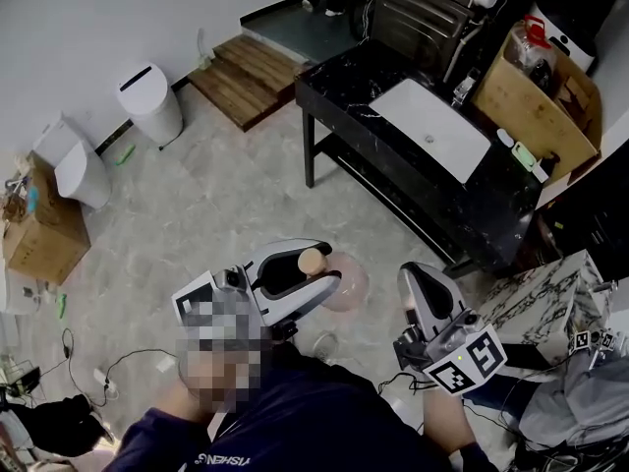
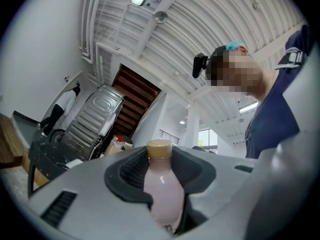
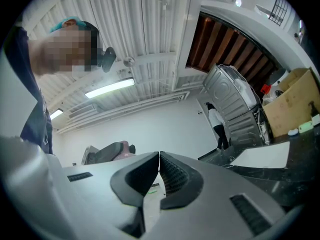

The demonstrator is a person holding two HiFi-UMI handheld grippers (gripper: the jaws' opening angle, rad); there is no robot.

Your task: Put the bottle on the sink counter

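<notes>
Pink bottle (image 2: 162,189) clamped in left gripper (image 1: 310,273); right gripper (image 3: 159,169) closed, empty. Sink counter (image 1: 344,87) at one o'clock, bin (image 1: 152,101) at eleven.

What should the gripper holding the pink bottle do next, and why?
Probably carry the bottle forward to the sink counter. The left gripper grips it, and the counter lies across the floor ahead, with bare top beside the white basin.

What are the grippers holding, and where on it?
The left gripper clamps the pink bottle by its neck, under the cap. The right gripper holds nothing.
</notes>
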